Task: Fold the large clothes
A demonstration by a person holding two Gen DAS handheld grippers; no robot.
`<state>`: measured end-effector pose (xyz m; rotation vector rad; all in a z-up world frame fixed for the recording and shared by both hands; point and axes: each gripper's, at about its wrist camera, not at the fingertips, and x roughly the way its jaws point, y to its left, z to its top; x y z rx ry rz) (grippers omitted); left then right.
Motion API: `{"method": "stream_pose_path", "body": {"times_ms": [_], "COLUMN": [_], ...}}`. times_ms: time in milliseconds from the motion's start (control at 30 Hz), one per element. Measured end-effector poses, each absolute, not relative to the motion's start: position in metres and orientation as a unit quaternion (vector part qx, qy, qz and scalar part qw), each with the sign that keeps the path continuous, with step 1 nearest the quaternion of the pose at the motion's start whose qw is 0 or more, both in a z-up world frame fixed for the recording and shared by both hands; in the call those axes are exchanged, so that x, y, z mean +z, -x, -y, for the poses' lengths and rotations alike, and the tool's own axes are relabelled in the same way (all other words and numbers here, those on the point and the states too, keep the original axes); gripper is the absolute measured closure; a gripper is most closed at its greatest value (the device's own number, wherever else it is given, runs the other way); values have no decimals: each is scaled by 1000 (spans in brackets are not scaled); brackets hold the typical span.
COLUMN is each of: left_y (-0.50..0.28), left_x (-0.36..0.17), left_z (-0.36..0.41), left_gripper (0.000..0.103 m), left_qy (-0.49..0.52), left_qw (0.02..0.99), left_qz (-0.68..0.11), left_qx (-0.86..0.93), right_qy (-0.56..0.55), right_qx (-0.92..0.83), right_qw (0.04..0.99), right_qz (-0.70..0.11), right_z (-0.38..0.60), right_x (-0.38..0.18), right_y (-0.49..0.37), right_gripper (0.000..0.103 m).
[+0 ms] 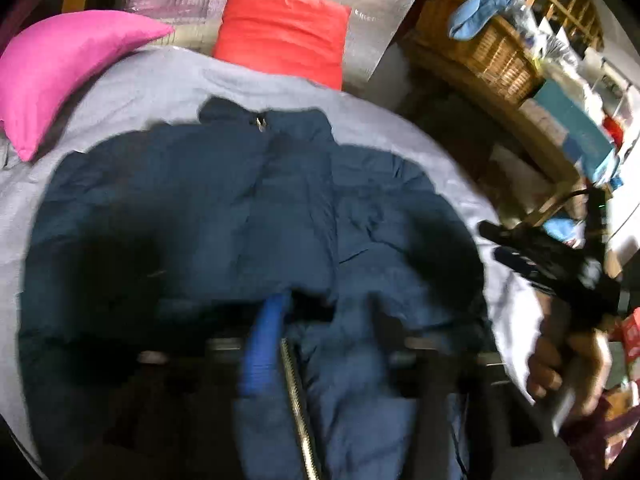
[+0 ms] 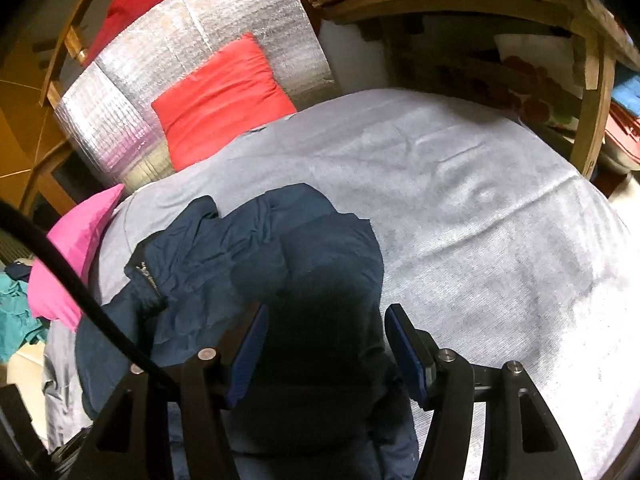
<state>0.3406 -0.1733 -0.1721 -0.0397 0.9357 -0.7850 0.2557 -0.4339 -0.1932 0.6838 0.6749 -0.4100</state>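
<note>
Navy puffer jacket (image 2: 256,248) lies on the grey bed (image 2: 460,208); your right hand-held gripper (image 2: 324,354) straddles a bunched part, grip unclear, left hand-held gripper (image 1: 320,344) blurred, unreadable.

Navy puffer jacket (image 1: 248,208) spread crumpled on grey bedsheet (image 2: 460,184).

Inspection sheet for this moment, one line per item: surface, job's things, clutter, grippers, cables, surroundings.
Surface: grey sheet, lightly wrinkled.
Job's things: navy jacket spread on the sheet, zipper showing.
Clutter: pink cushion and red cushion at the far edge.
Grippers: left gripper blurred over the jacket, state unclear; right gripper astride jacket fabric, grip unclear.
Cables: black cable crossing the right wrist view.
Surroundings: wicker basket, silver foil panel.
</note>
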Motion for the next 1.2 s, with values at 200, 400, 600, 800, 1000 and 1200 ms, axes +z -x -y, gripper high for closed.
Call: {"method": "stream_pose_path", "body": {"times_ms": [200, 400, 600, 800, 1000, 1200], "left_y": [-355, -396, -405, -402, -349, -289], "left_x": [-127, -170, -186, -177, -136, -138], "left_z": [85, 65, 110, 129, 199, 283], "left_gripper": [16, 15, 15, 21, 21, 19], "left_qy": [105, 203, 189, 191, 137, 26], "left_qw": [865, 841, 821, 815, 800, 772], "left_qz": [-367, -422, -436, -429, -382, -382], "left_qx": [-325, -272, -317, -340, -443, -508], "right_qy": [-313, -294, -303, -299, -322, -348], "right_qx": [-163, -148, -149, -165, -190, -212], "right_qw": [879, 887, 883, 883, 874, 865], "right_qz": [-319, -323, -327, -320, -309, -294], "right_z": [414, 396, 398, 410, 442, 473], "right_x": [-187, -187, -192, -192, -194, -194], "right_y": [-259, -264, -268, -260, -241, -217], "right_gripper": [38, 38, 38, 38, 38, 38]}}
